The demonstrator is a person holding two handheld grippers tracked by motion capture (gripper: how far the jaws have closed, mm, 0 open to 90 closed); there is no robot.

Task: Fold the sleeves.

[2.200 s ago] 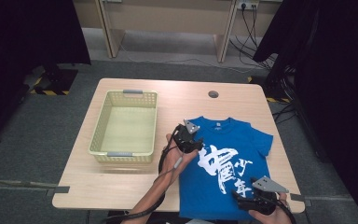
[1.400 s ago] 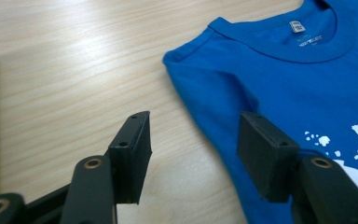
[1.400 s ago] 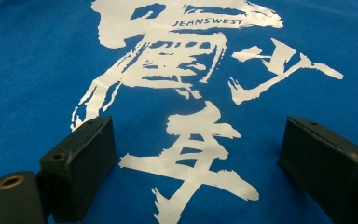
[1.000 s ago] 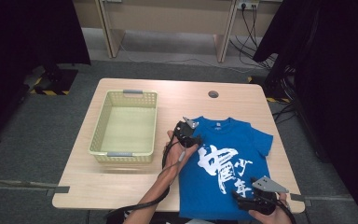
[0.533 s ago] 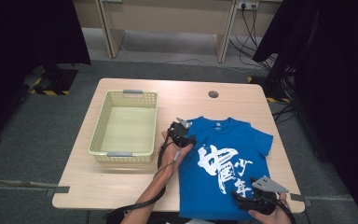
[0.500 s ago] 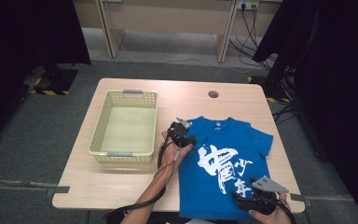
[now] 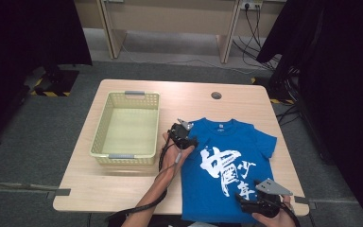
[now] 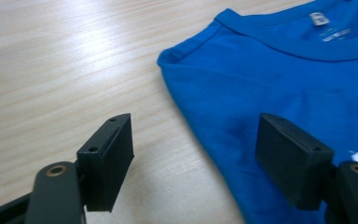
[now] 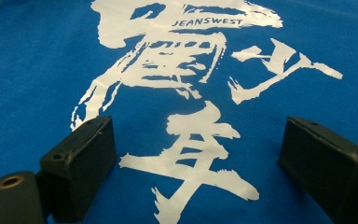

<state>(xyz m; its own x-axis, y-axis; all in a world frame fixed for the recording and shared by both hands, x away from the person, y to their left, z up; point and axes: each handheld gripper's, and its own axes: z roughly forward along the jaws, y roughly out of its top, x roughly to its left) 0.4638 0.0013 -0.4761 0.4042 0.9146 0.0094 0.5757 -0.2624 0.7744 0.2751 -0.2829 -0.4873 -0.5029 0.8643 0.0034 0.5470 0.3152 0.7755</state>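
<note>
A: So, where does the shirt (image 7: 229,168) lie?

B: Flat on the table (image 7: 123,189), print side up, on the right half, its hem at the near edge. The basket (image 7: 125,125) stands to its left, well apart from the shirt's body, just beside the left hand.

A: And the left gripper (image 7: 183,137)?

B: It sits at the shirt's left shoulder, by the folded sleeve edge. In the left gripper view its jaws stand apart and have just been opening; one jaw is over bare wood, the other over blue cloth. The shirt's edge runs between them, but the pads do not press on it.

A: Is the collar near it?

B: Yes, the collar (image 8: 303,35) with its small label lies just beyond, toward the far side in that view.

A: The right gripper (image 7: 260,205)?

B: Low at the near right corner of the shirt, the grey plate on top of it. In the right gripper view its jaws are wide apart, with the white print (image 9: 186,84) between and beyond them. Whether the pads touch the cloth cannot be told; nothing is pinched.

A: Anything in the basket?

B: Its floor shows bare.
</note>
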